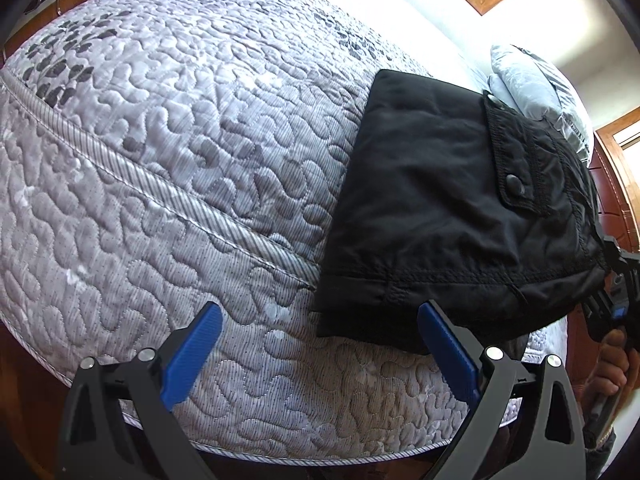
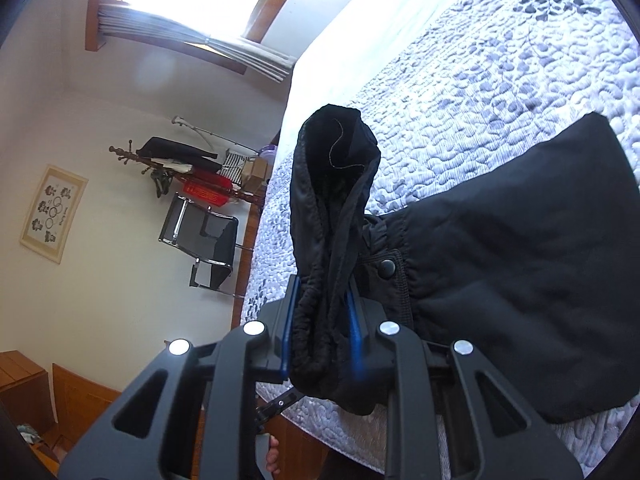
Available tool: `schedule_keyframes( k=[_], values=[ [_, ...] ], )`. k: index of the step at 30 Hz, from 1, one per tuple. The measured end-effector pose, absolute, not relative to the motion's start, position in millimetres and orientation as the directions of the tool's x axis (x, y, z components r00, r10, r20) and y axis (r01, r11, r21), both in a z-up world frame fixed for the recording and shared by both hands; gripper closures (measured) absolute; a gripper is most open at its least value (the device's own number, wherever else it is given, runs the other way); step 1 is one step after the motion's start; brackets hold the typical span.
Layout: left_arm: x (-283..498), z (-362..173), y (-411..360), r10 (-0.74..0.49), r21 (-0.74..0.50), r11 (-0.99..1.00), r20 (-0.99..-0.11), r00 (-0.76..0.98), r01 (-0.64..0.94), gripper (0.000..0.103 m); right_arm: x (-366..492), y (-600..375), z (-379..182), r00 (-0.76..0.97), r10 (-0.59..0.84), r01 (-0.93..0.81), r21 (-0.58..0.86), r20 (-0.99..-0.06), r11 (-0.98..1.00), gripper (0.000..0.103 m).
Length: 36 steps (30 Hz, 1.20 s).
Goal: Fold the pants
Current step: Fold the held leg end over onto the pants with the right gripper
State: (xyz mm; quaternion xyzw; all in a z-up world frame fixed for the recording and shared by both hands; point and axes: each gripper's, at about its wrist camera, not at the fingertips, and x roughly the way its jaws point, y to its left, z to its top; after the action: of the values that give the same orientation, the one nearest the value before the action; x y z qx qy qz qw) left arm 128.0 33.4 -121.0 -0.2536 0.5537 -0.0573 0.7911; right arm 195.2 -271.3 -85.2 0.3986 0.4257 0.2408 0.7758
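Black pants (image 1: 448, 208) lie folded into a thick bundle on the quilted grey mattress (image 1: 168, 152), near its front edge, with a snap pocket flap on top. My left gripper (image 1: 320, 336) is open and empty, just in front of the bundle's near left corner. My right gripper (image 2: 320, 320) is shut on the pants' elastic waistband (image 2: 316, 248), which bunches up between the blue pads and stands above them. The rest of the pants (image 2: 520, 264) spreads on the mattress to the right. The right gripper also shows in the left wrist view (image 1: 612, 292) at the bundle's right end.
A grey pillow (image 1: 532, 84) lies behind the pants. A wooden door (image 1: 616, 188) is at right. In the right wrist view a black chair (image 2: 208, 240) and a coat rack (image 2: 184, 168) stand by the wall, beside the mattress (image 2: 480, 80).
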Motion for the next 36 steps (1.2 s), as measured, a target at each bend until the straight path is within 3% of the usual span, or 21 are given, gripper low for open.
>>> schedule_keyframes(
  k=[17, 36],
  values=[
    [128, -116, 12, -0.378, -0.456, 0.877, -0.849, 0.369, -0.15, 0.004, 160, -337, -51, 0.609, 0.658, -0.029, 0.817, -0.442, 0.576, 0.082],
    [130, -110, -7, -0.375, -0.432, 0.896, -0.858, 0.351, -0.1, 0.004, 150, -386, -122, 0.618, 0.611, 0.164, 0.841, -0.495, 0.516, 0.082]
  ],
)
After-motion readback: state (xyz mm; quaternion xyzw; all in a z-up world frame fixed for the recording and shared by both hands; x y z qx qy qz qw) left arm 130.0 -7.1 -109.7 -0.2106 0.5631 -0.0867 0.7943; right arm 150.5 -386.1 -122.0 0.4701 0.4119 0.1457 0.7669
